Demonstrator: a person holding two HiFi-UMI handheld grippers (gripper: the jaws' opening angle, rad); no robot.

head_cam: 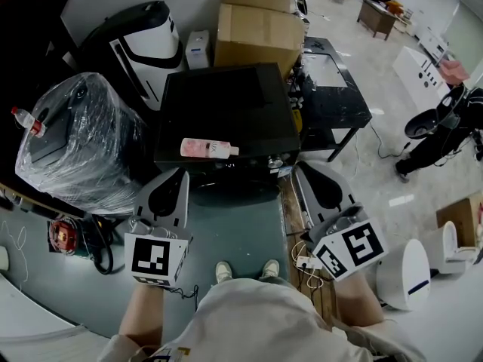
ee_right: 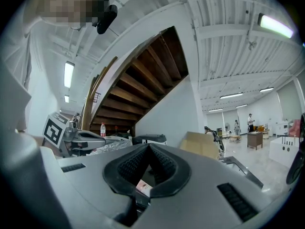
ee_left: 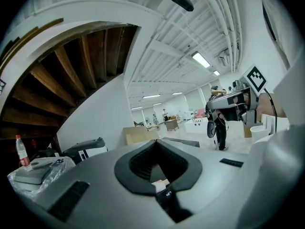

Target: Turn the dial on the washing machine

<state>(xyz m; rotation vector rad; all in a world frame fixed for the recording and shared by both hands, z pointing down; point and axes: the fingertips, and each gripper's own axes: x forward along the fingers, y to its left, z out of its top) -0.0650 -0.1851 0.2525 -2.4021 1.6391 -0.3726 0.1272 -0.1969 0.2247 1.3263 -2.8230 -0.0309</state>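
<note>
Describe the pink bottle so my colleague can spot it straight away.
Find the big black washing machine mid-frame in the head view, right of the plastic-wrapped bundle. On its top, near the front edge, lies the bottle on its side: the only pink thing there.

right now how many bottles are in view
2. A pink bottle lies on top of the black washing machine; a red-capped clear bottle stands at the left edge of the plastic-wrapped bundle. Others may be hidden.

bottle (head_cam: 209,148) on washing machine (head_cam: 226,104) | boxes (head_cam: 256,25) behind | wrapped appliance (head_cam: 79,138) left
</note>
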